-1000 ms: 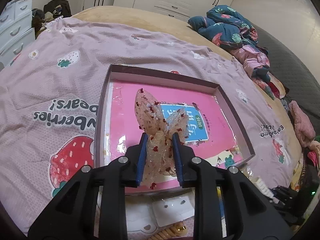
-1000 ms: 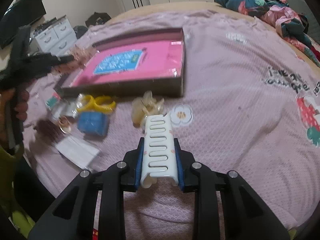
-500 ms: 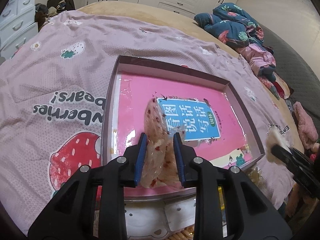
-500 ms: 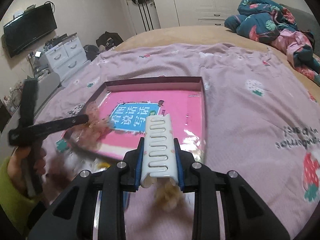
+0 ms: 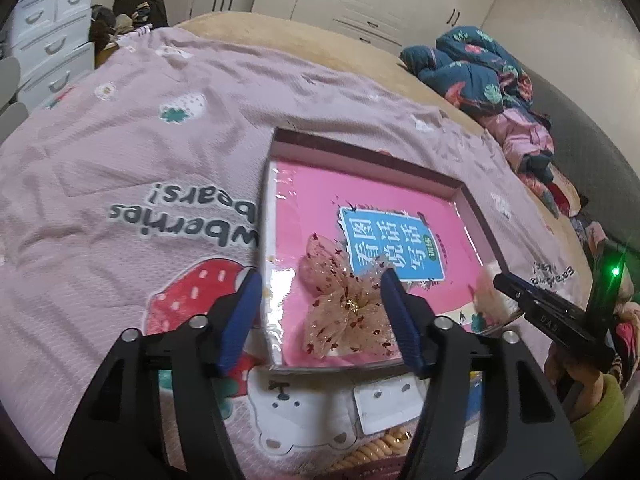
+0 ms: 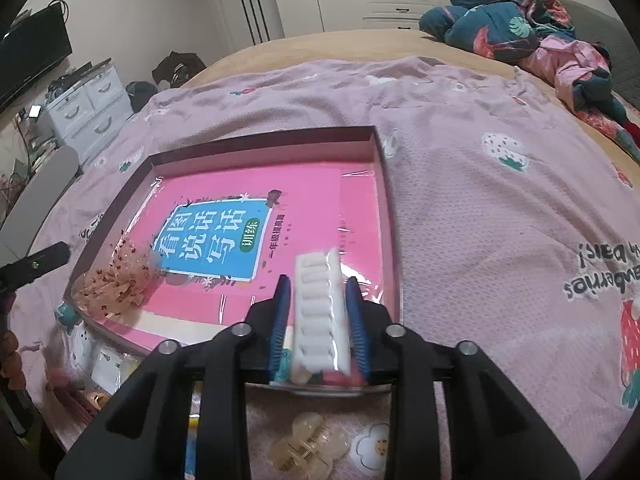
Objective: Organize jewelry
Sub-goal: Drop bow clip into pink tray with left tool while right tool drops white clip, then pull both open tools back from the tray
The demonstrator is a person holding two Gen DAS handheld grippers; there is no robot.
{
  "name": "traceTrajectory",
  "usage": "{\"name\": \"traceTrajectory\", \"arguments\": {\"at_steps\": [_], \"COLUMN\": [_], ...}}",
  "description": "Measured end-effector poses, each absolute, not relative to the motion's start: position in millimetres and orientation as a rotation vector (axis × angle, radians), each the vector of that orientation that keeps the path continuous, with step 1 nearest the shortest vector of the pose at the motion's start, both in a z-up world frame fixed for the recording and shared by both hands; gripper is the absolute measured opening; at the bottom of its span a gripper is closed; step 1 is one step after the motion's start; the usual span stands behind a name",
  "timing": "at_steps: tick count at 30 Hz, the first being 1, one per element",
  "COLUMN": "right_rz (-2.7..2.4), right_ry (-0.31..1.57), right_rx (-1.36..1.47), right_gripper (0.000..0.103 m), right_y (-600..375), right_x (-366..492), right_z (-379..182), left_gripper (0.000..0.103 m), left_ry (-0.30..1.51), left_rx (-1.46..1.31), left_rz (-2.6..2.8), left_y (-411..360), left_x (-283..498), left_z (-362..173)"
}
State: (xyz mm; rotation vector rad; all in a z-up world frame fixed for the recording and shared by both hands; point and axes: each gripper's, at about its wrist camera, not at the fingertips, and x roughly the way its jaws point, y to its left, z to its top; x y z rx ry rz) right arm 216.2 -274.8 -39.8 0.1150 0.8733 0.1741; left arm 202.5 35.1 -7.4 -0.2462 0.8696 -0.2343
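Note:
A shallow brown box (image 5: 280, 136) with a pink book (image 5: 316, 196) inside lies on the bed. A sheer beige bow with red specks (image 5: 344, 304) lies in the box's near corner, between the spread jaws of my open left gripper (image 5: 320, 292). The bow also shows in the right wrist view (image 6: 112, 284). My right gripper (image 6: 318, 296) hangs over the box's near right corner (image 6: 396, 280), with a white hair clip (image 6: 320, 312) between its fingers. The jaws stand slightly apart from the clip's sides, and the clip looks blurred.
The pink strawberry bedspread (image 5: 120, 160) covers the bed. A beige claw clip (image 6: 308, 446) lies on it in front of the box. A white card (image 5: 384, 400) and a yellow coiled hair tie (image 5: 376, 450) lie near the box. Bundled clothes (image 6: 520, 12) sit at the far right.
My left gripper has opened and let the bow drop into the box. My right gripper has carried the white clip over the box and its jaws have loosened.

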Motion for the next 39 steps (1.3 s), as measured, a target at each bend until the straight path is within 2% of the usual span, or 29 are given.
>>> {"name": "traceTrajectory", "arguments": {"at_steps": [8,16,23,39], "right_rz": [0.174,0.207,0.223,0.304], "right_ry": [0.79,0.693,0.626,0.637], "right_rx": [0.162,0.175,0.153,0.053], "right_gripper": [0.049,0.064,0.072,0.074], "right_y": [-292.3,-300.1,-300.8,-270.2], "right_x": [181.6,136.6,99.3,44.7], "right_z": [-7.6,32.7,61.5,56.8], "left_gripper": [0.079,0.092,0.094,0.094], "left_ry": [0.791,0.712,0.686,0.738], "left_rx": [-0.259,-0.268,-0.267,-0.23], "left_rz": [-0.187,-0.188,-0.211,-0.226], "left_y": [52.7,60.1,56.2,51.1], "left_x": [174.3,141.6,116.3,71.3], "left_z": [23.2,58.8,76.7,63.5]}}
